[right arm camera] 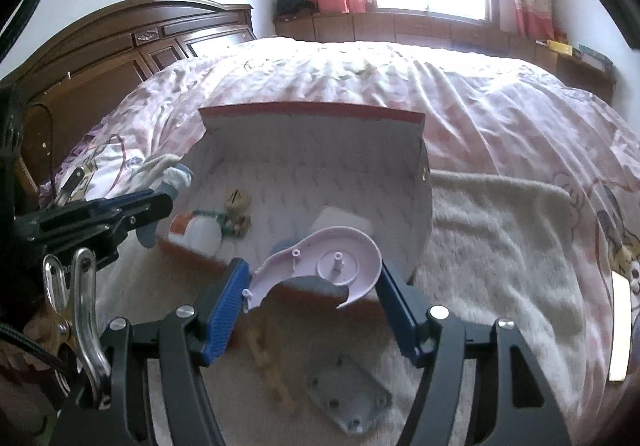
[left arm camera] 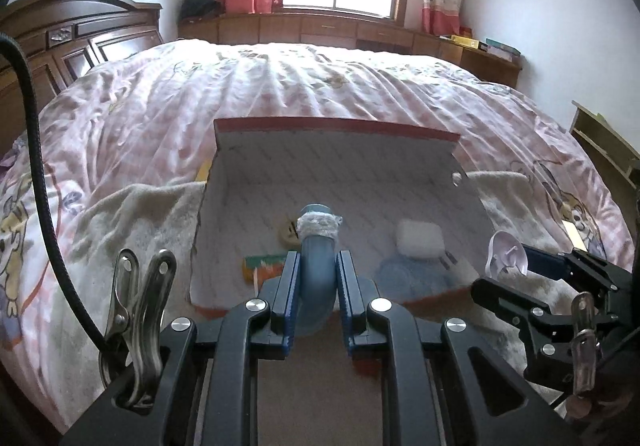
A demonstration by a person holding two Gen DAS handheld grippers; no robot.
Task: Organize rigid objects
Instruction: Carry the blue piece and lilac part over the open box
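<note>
Both pairs of tongs hang over the near rim of the open box (left arm camera: 336,134) that sits on a cream towel (right arm camera: 492,230) toward the foot edge of the bed (left arm camera: 280,78). The left tongs (left arm camera: 319,266) are clamped on a curved blue tube (left arm camera: 316,274) with a band of white wrap near its top. It looks stiff, smooth and probably slippery, so the grip on its bend seems sound. The right tongs (right arm camera: 312,282) pinch a thin pink plastic shell (right arm camera: 332,262) by its opposite edges. It is a light moulded piece with small pegs, likely brittle, and I'd squeeze it gently. Inside the box lie a white block (left arm camera: 420,238) and other small hard things. A grey plate (right arm camera: 352,402) lies on the towel near the right tongs.
</note>
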